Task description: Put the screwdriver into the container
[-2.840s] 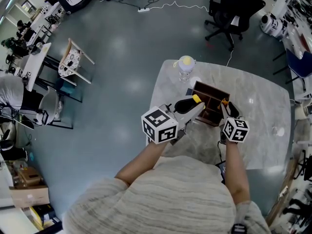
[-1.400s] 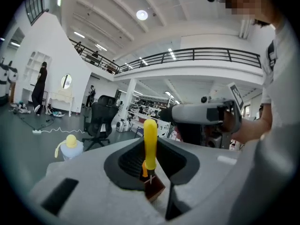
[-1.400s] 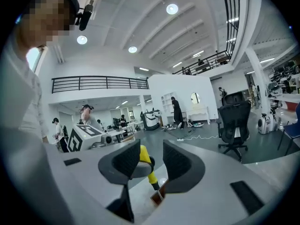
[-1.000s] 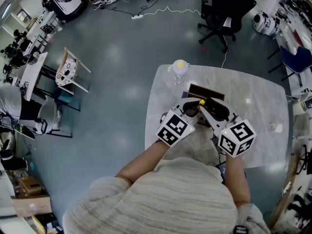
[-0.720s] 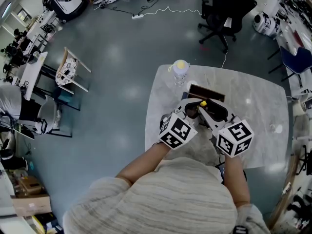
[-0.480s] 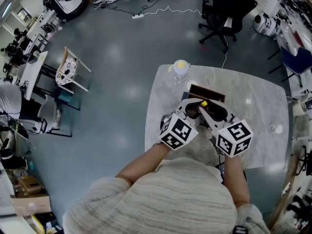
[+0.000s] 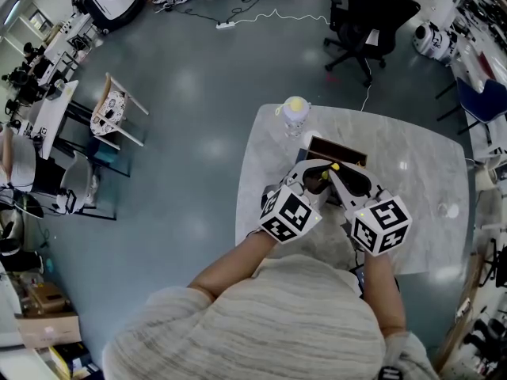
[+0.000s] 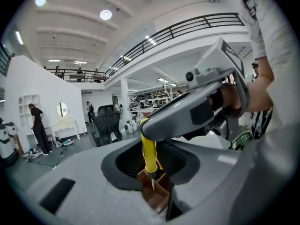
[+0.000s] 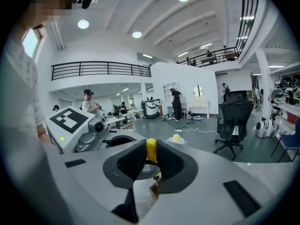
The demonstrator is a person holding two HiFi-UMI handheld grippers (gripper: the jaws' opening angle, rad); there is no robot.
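Left hand-held gripper (image 8: 151, 168), upright yellow screwdriver (image 8: 149, 150), pointed tip (image 8: 152, 184)

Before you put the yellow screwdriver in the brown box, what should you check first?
1. Right gripper: its fingers have just been closing and now clamp the yellow handle of the screwdriver: ok.
2. Left gripper holds it too: ok.
3. Tip points down: ok.
4. Container sits below the tip: ok.
5. Which compartment the tip is over: cannot tell.
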